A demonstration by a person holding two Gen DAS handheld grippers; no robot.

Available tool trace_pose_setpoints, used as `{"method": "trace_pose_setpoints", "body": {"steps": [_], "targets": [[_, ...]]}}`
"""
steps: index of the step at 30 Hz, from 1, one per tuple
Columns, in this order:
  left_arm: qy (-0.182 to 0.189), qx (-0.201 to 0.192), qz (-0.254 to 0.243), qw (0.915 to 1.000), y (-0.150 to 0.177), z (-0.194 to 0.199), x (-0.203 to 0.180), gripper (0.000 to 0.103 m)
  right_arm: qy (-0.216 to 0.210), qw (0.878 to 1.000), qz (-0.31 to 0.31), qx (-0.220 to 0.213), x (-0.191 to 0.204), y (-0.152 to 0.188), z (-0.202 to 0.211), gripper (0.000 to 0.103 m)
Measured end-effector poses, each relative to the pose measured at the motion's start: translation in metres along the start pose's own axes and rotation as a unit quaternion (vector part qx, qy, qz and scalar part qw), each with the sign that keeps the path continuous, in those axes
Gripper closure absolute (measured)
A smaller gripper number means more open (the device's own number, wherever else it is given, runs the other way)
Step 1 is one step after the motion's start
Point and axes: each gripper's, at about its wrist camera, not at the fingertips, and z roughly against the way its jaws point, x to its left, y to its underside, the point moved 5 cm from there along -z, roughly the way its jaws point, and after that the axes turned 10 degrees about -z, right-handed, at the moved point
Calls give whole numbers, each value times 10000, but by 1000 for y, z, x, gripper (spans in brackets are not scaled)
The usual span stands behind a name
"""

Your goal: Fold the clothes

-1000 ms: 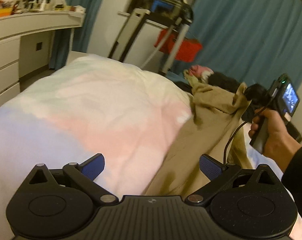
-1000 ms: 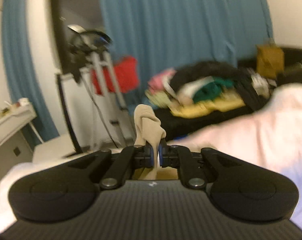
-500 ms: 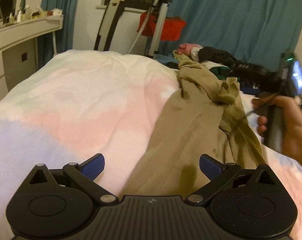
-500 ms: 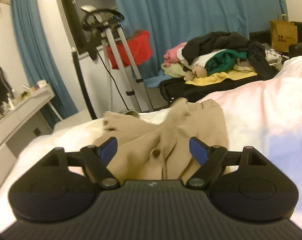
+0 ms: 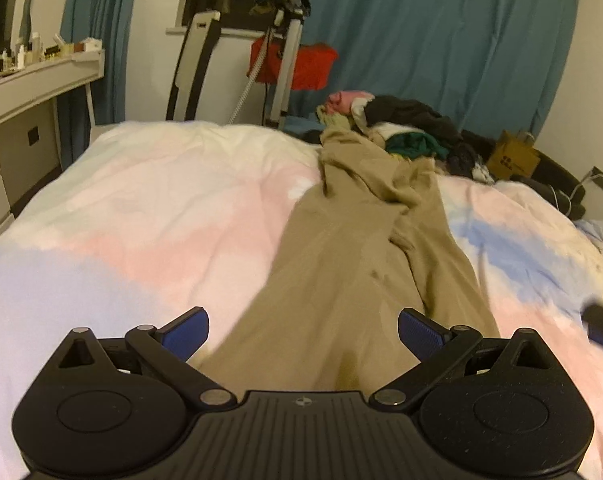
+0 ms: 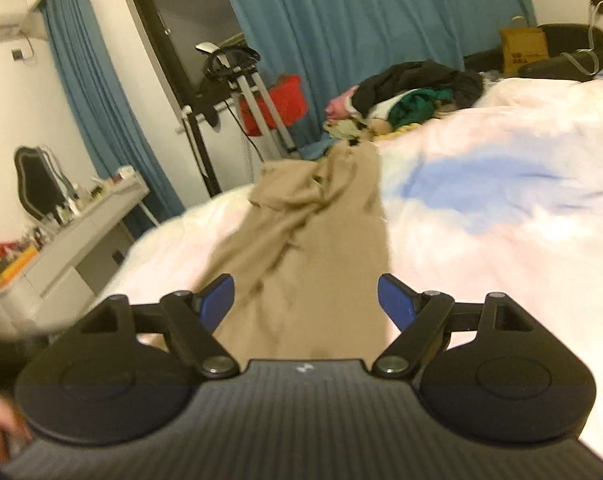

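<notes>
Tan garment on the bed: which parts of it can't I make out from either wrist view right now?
- Near end of the tan garment: left wrist view, hidden behind the left gripper.
- Same in right wrist view, behind the right gripper.
- Far end: bunched, blurred; garment type unclear.

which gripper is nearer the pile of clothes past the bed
Hard to call. Both the left gripper and right gripper hover open over the near end of the tan trousers, well short of the pile.

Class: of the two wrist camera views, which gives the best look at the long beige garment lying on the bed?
The left wrist view: the long beige garment appears sharp and nearly full length on the pastel duvet, its far end bunched. The right wrist view shows the same garment blurred, its near part hidden behind the gripper body.
</notes>
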Motion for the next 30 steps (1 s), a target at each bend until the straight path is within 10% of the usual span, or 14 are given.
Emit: {"method": "trace_pose_setpoints", "body": {"steps": [6,12,16,21,26,30], "targets": [[-9,654,-41,9979,14,6,13,9,184,9997,159,35,-11,15,21,23],[594,1701,961,9789,29,2,63,19,210,9995,-177,179,-28,17,12,23],[156,1852,883,9786,31,-2,97,20,220,9983,-426,340,-37,19,7,23],[630,2299,1290,9626,51,-24,115,51,102,9968,-669,425,-40,19,6,23],[717,2038,462,9753,46,-16,96,94,154,9966,-635,507,-39,21,3,23],[382,1267,-1354,9819,28,21,50,100,223,9959,-628,612,-40,24,-1,23]]}}
